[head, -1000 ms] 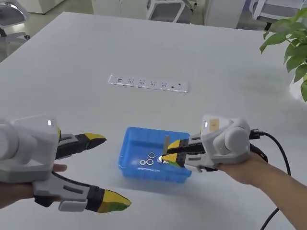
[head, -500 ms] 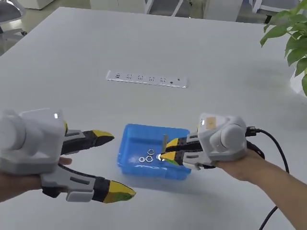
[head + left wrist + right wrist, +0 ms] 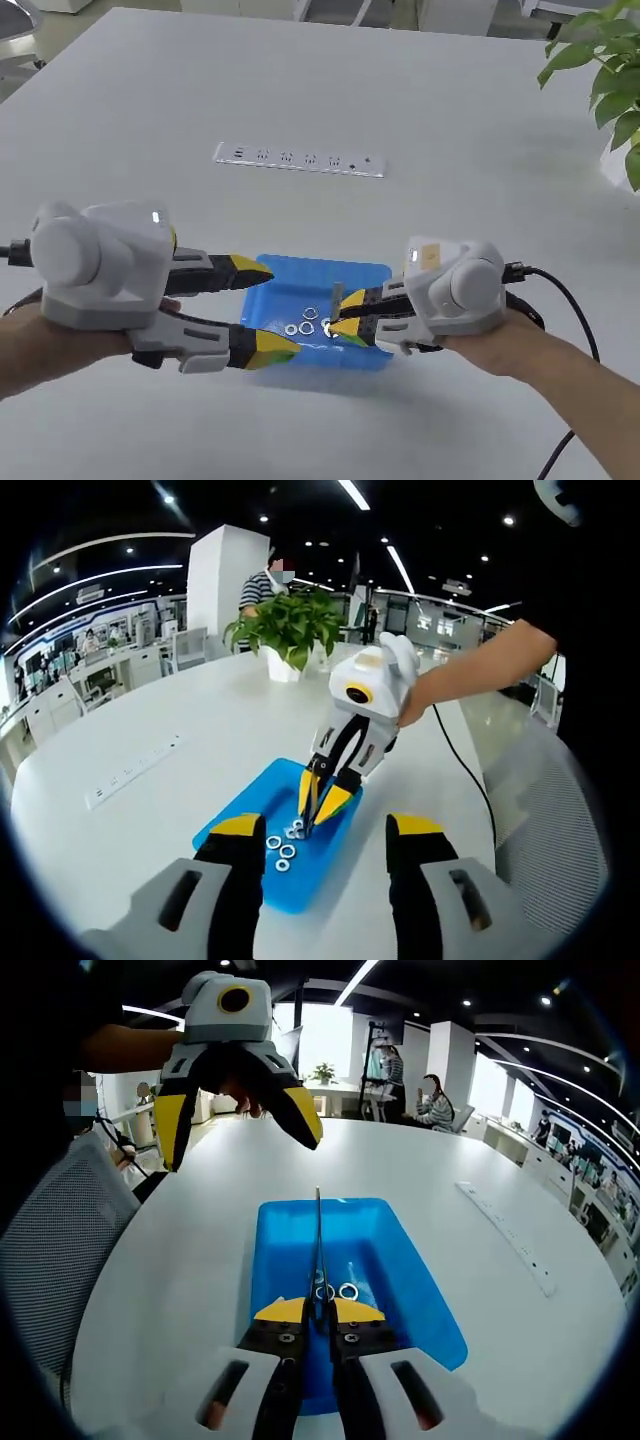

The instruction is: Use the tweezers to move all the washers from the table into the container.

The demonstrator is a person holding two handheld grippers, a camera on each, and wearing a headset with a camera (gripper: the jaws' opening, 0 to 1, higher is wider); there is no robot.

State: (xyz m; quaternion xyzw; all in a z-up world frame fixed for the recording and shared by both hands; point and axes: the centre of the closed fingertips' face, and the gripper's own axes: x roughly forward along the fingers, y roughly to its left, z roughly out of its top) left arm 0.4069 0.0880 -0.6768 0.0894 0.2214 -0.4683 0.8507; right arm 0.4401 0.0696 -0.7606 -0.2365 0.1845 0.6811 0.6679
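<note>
A blue container (image 3: 372, 276) sits on the white table with several washers (image 3: 305, 325) on its floor. My right gripper (image 3: 338, 326) is over the container's right half, shut on thin metal tweezers (image 3: 337, 299). In the right gripper view the tweezers (image 3: 318, 1235) run forward over the container (image 3: 390, 1260), with the washers (image 3: 348, 1291) near my right gripper (image 3: 318, 1310). My left gripper (image 3: 264, 310) is open at the container's left edge, nothing between its jaws. The left gripper view has my left gripper (image 3: 327, 830) facing the container (image 3: 245, 815), the washers (image 3: 281, 846) and the right gripper (image 3: 322, 802).
A white power strip (image 3: 298, 160) lies on the table beyond the container. A potted plant (image 3: 605, 85) stands at the table's right edge. The right gripper's cable (image 3: 570, 300) trails off to the right. Office chairs stand past the far edge.
My left gripper has moved right and forward, from apart from the container to its left edge. The right gripper stays shut on the tweezers over the container.
</note>
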